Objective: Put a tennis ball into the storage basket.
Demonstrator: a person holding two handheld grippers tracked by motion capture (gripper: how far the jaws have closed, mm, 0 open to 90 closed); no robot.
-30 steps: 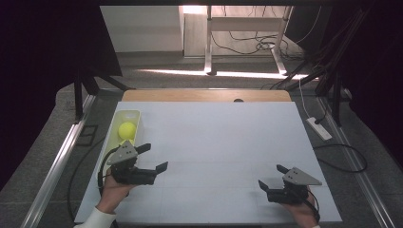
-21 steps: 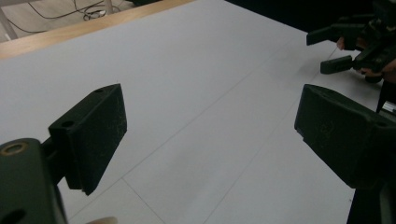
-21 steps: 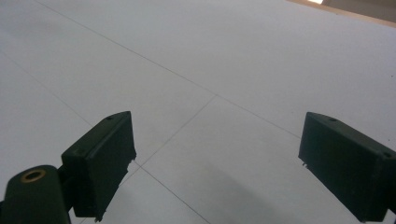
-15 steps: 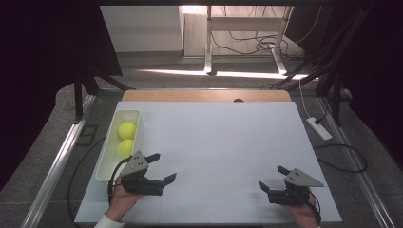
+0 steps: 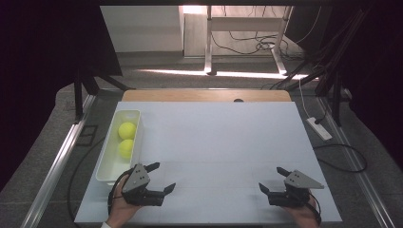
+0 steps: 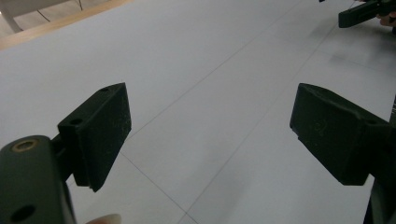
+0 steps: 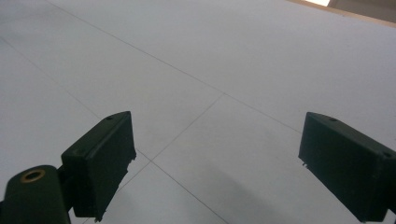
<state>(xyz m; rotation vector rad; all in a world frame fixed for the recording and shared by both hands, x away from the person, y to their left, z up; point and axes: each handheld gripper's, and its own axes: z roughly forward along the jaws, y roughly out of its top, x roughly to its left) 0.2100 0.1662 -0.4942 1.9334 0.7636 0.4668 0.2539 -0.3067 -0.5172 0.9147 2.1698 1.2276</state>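
My left gripper [image 5: 162, 176] is held low over the white table top [image 5: 214, 142] at the near left, just past the near end of a white tray [image 5: 108, 167]. Its jaws are open and have just been closing a little, with nothing between them; in the left gripper view the left gripper [image 6: 210, 121] frames bare table. Two yellow balls [image 5: 127, 130] [image 5: 126, 148] lie in the tray. At the near right, my right gripper [image 5: 271, 179] [image 7: 215, 154] is open over bare table, and the right gripper [image 6: 366, 11] also appears far off in the left gripper view.
A wooden strip [image 5: 204, 95] runs along the table's far edge. A white power strip [image 5: 319, 128] with cables lies on the floor to the right. Metal rails [image 5: 57, 166] flank the table's left side.
The left gripper has come down and back toward the near edge, away from the tray, and the second ball now shows. The right gripper has stayed put.
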